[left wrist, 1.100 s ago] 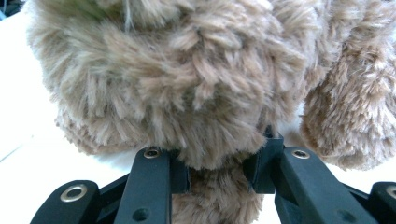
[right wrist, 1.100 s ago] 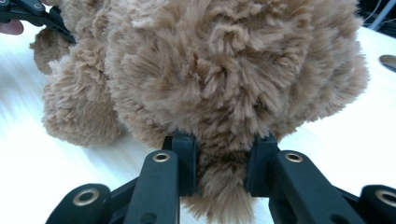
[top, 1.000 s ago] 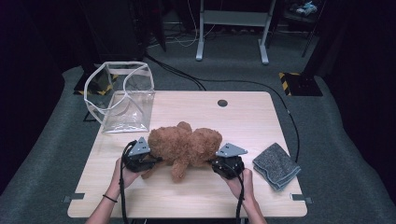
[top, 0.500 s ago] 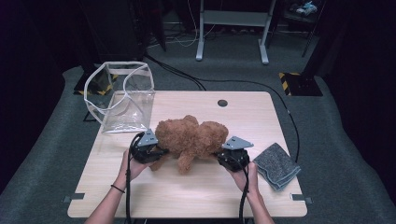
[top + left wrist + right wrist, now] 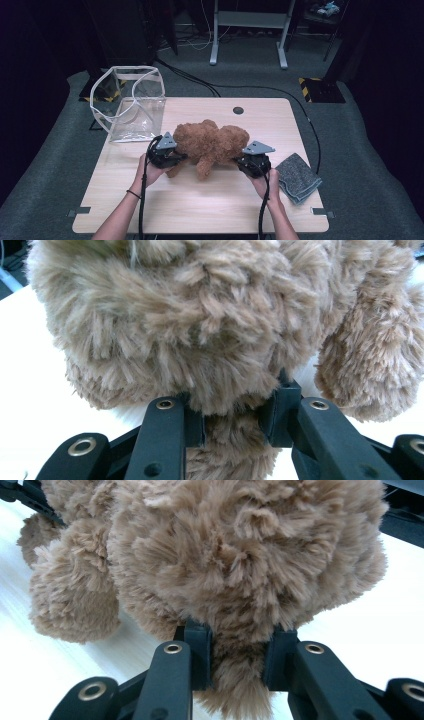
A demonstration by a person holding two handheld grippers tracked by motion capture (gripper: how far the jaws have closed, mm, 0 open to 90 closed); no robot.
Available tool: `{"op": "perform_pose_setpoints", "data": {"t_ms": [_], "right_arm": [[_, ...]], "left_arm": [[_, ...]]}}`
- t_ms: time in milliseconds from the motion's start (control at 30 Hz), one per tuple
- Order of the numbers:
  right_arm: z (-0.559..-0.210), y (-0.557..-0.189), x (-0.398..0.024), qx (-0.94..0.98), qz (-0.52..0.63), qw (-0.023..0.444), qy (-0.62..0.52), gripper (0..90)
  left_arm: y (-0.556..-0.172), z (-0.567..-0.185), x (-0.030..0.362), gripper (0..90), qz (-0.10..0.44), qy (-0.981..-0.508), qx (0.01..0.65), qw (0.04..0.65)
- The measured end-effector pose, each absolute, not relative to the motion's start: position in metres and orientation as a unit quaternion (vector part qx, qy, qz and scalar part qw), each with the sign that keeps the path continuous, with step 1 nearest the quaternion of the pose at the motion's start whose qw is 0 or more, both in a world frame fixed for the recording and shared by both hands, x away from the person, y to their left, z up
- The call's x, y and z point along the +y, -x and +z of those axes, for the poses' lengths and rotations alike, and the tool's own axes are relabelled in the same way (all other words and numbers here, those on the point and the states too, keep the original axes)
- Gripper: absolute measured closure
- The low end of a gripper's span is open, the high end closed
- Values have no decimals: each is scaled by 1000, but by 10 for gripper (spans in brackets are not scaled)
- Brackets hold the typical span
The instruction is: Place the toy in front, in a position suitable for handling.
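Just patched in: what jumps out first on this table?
A brown plush toy at mid-table, gripped at each end by the left gripper and right gripper. A clear bag stands at the far left corner; a grey cloth lies at the right edge.

The person's forearms are unsleeved, with a dark band on the left wrist (image 5: 131,192), and the left gripper (image 5: 176,159) and right gripper (image 5: 239,161) are black, each with 1 grey triangular plate, a trailing black cable and silver-ringed screw holes.
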State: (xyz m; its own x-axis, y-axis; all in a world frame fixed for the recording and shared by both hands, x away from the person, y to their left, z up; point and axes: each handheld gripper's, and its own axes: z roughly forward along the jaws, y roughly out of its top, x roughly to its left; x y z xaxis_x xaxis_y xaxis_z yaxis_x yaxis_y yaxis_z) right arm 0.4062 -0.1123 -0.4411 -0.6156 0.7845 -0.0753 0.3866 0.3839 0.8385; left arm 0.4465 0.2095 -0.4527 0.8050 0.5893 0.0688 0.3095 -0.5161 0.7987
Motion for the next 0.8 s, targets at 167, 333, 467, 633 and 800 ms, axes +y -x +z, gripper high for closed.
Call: {"op": "perform_pose_setpoints", "data": {"t_ms": [167, 333, 467, 633, 800], "right_arm": [[-444, -413, -116, 794, 411, 239, -378, 712], [-449, -422, -118, 795, 406, 235, -385, 712], [-452, -427, -117, 794, 404, 236, -389, 712], [-456, -434, -115, 796, 403, 235, -386, 712], [-460, -438, -112, 797, 400, 229, -390, 712]], "left_arm": [[-454, -453, 203, 681, 166, -855, 266, 413], [-462, -455, 200, 683, 163, -859, 267, 407], [-466, -456, 199, 686, 167, -858, 269, 405], [-471, -460, 202, 690, 162, -859, 275, 400], [-474, -463, 203, 691, 161, -857, 281, 401]]}}
